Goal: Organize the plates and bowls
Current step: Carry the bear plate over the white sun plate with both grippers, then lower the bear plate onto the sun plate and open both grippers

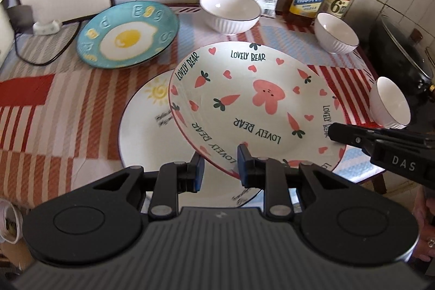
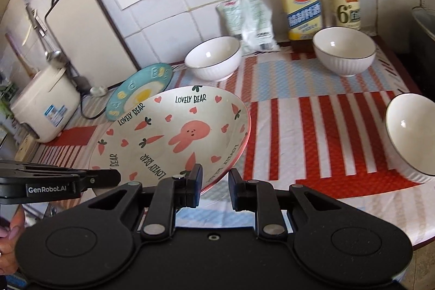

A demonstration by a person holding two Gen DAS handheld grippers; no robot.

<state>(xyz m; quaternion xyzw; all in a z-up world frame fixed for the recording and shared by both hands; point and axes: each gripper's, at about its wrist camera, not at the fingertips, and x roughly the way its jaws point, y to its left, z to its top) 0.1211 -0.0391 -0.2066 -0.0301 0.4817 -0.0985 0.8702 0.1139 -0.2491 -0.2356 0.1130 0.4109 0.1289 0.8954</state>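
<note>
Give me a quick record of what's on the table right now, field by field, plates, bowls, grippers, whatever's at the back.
held plate: rabbit plate, lifted and tilted, gripped at its rim by both grippers
left gripper: shut on the rim
right gripper: shut on the rim
beneath it: sun plate, flat on the striped cloth
other plate: egg plate, flat at the back left
bowls: three white bowls, separate, upright, not stacked
back wall: two bottles, a packet
stacking: not yet done
</note>
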